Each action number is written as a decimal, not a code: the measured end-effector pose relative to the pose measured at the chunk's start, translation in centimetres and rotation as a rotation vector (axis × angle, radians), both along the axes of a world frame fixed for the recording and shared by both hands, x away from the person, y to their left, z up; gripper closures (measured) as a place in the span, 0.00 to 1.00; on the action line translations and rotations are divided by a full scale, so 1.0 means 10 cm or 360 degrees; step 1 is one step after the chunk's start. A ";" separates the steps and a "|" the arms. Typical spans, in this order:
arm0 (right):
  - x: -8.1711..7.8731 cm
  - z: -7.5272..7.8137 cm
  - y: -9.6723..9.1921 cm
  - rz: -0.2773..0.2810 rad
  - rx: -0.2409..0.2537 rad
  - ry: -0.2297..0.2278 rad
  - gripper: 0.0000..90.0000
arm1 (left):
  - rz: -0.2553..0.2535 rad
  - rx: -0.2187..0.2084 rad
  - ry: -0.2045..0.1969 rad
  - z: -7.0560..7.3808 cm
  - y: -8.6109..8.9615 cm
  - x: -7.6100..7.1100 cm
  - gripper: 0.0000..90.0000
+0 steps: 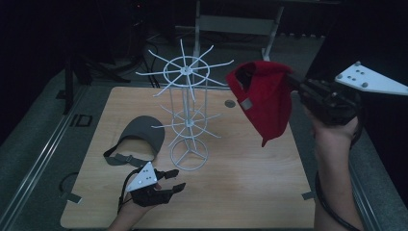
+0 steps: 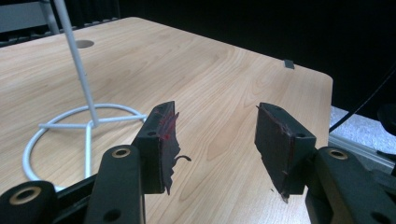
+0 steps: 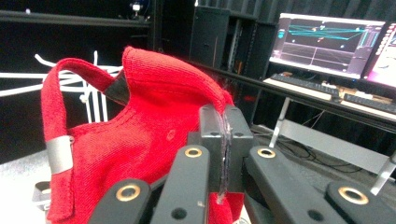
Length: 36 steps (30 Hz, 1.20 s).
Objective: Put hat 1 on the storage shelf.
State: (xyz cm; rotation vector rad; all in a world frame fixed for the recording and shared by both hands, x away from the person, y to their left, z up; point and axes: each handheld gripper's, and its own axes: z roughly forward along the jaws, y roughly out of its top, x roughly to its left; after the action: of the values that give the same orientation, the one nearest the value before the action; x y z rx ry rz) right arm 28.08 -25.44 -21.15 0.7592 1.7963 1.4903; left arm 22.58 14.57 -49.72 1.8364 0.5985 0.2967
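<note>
The red cap point(image 1: 263, 98) hung in the upper right of the high view, clear of the bench point(image 1: 240, 183), its fabric pinched between the closed jaws of the right gripper point(image 1: 294, 85); in the right gripper view the cloth sat squeezed between the two pads. It hovered just right of the white wire rack point(image 1: 186, 110) at the frame's centre, level with the top ring of prongs but not yet on one, so the hanging seemed still to be done. The grey cap point(image 1: 142, 137) lay on the bench left of the rack's base, untouched. The left gripper point(image 1: 171, 182), lower left, held its jaws apart with nothing between them. Which prong was meant could not be told, and the cap's brim was hard to make out.
</note>
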 end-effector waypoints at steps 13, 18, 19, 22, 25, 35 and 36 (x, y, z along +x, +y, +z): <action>-0.01 -0.21 0.17 0.0023 -0.0136 0.0025 0.99 | 0.0052 -0.0009 0.0016 -0.07 0.09 -0.01 0.55; -0.01 -0.35 0.22 0.0056 -0.0158 0.0062 0.99 | 0.0061 -0.0015 0.0021 -0.09 0.10 -0.01 0.55; -0.01 -0.38 0.23 0.0063 -0.0163 0.0072 0.99 | 0.0061 -0.0015 0.0024 -0.09 0.11 -0.01 0.55; -0.03 -0.47 0.25 0.0104 -0.0176 0.0109 0.99 | 0.0068 -0.0013 0.0026 -0.11 0.12 -0.02 0.55; -0.04 -0.56 0.25 0.0136 -0.0181 0.0135 0.99 | 0.0078 -0.0022 0.0026 -0.11 0.13 -0.02 0.55; -0.09 -0.82 0.17 0.0227 -0.0093 0.0217 0.95 | 0.0099 -0.0016 0.0024 -0.14 0.16 -0.02 0.55; -0.09 -0.84 0.15 0.0230 -0.0084 0.0226 0.93 | 0.0100 -0.0016 0.0025 -0.14 0.17 -0.02 0.55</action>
State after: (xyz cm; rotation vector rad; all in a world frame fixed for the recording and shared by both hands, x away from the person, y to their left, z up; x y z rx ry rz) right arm 27.20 -23.94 -29.51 0.7383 2.0262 1.5069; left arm 22.42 16.25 -51.09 1.8142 0.6680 0.3208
